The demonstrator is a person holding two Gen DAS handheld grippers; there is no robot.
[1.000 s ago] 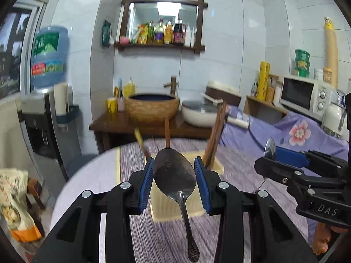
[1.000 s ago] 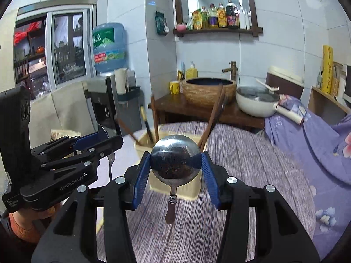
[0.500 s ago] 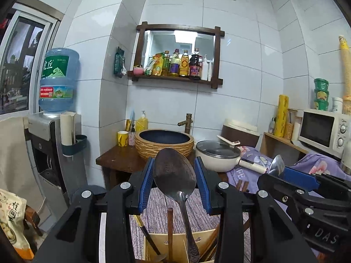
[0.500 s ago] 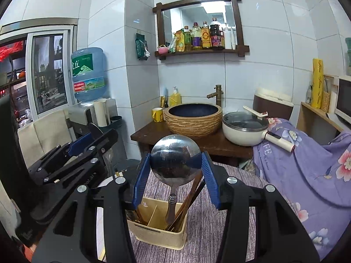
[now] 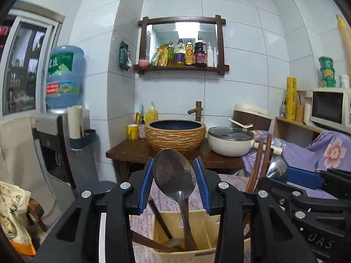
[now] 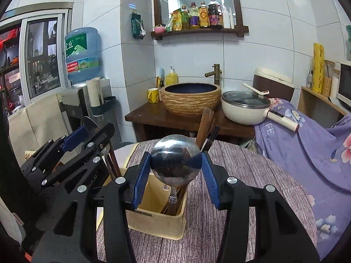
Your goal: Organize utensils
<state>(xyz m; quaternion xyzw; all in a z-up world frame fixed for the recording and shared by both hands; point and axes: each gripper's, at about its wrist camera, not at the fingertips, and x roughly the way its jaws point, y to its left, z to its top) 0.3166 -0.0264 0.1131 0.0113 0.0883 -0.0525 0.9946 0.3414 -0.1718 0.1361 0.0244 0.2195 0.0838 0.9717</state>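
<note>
Holding spoons above the cream plastic utensil caddy.
Left gripper clamps oval steel spoon; right gripper clamps round steel ladle-spoon, handles inside caddy.

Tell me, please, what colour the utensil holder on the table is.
Pale yellow; the utensil holder shows best in the right wrist view.

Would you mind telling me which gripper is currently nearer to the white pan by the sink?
Right, probably. The right gripper is on the pan's side of the yellow utensil caddy; the left gripper is beyond it, farther away.
</note>
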